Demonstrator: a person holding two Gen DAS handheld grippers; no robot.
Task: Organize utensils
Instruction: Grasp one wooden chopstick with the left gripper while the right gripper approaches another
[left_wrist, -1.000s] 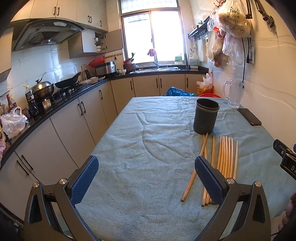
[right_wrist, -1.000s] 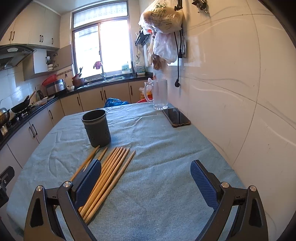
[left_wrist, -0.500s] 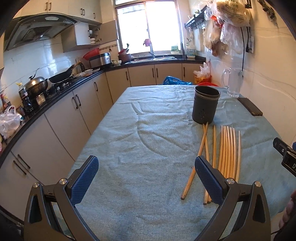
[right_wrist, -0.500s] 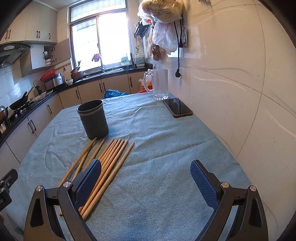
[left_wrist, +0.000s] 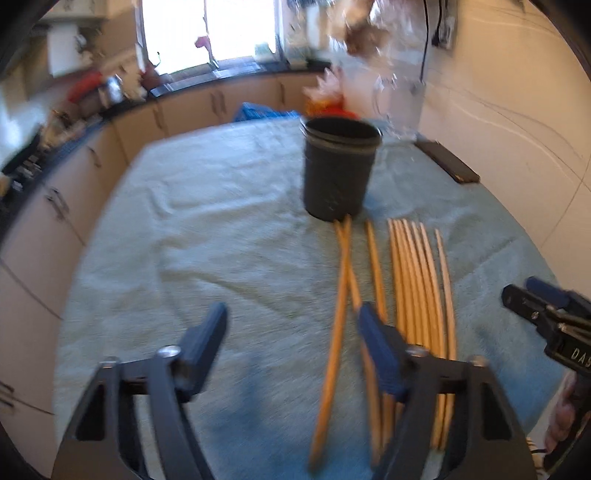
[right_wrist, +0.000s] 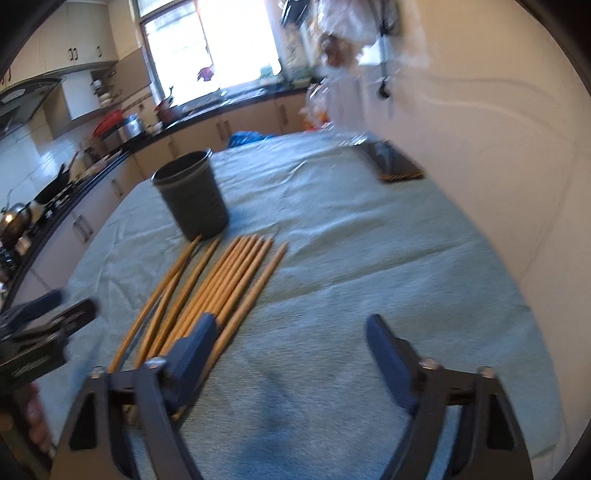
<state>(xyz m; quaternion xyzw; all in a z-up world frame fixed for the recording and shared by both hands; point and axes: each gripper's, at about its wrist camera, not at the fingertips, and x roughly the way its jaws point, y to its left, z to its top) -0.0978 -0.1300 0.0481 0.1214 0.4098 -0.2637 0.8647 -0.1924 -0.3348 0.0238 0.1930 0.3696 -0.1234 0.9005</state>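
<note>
Nearest, the left gripper (left_wrist: 291, 332) and right gripper (right_wrist: 288, 339) are both closing over bare cloth, nothing between the jaws. Just beyond lie the chopsticks (right_wrist: 221, 284) in a loose row on the worktop (right_wrist: 351, 258), tips toward the cup (right_wrist: 192, 195). They look light, stiff and prone to roll; mid-length seems the best hold. Their near ends hide behind the fingers (left_wrist: 380, 350), and motion blur smears everything farther back.

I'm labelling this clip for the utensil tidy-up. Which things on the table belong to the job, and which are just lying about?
Part of the job:
- wooden chopsticks, loose on the cloth
- dark holder cup, upright just beyond their tips

Just lying about:
- phone near the wall
- glass jug, blurred, behind the cup
- green tablecloth
</note>
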